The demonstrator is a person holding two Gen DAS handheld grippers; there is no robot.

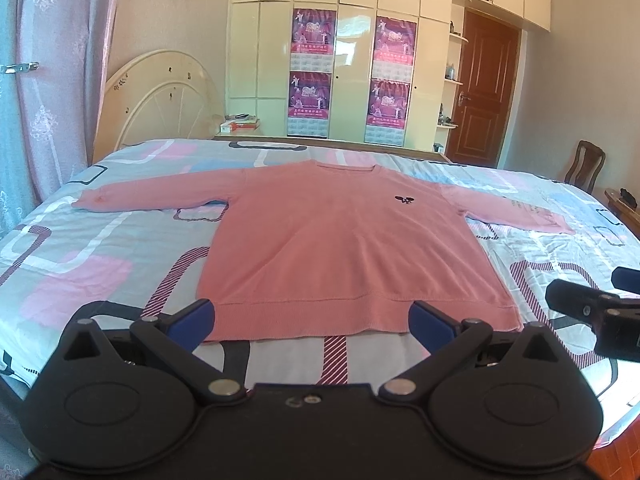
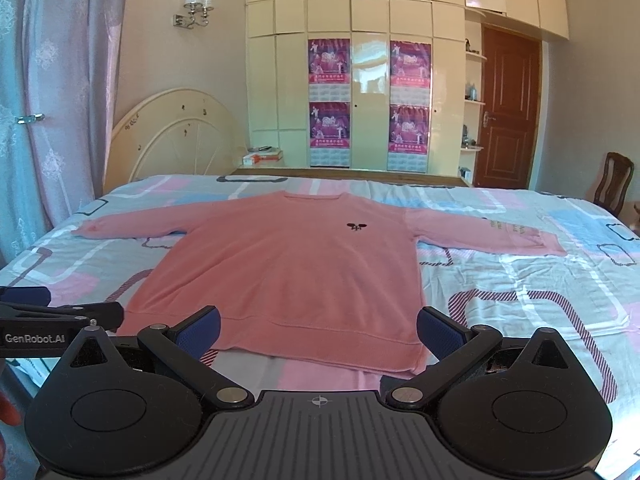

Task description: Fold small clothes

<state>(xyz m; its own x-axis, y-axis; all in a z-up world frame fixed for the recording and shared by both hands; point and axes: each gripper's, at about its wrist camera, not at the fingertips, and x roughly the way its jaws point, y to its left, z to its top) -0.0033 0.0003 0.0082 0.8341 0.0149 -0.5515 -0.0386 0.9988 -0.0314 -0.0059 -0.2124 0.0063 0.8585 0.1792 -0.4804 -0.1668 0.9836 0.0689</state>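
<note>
1. The pink sweater point(image 1: 344, 248) lies flat and unfolded on the bed point(image 1: 100, 248), sleeves spread; all folding remains.
2. Its neck-to-hem axis runs away from the cameras, neck far, hem near.
3. The left gripper point(image 1: 312, 320) and right gripper point(image 2: 318, 330) hover spread wide, empty, near the hem.
</note>
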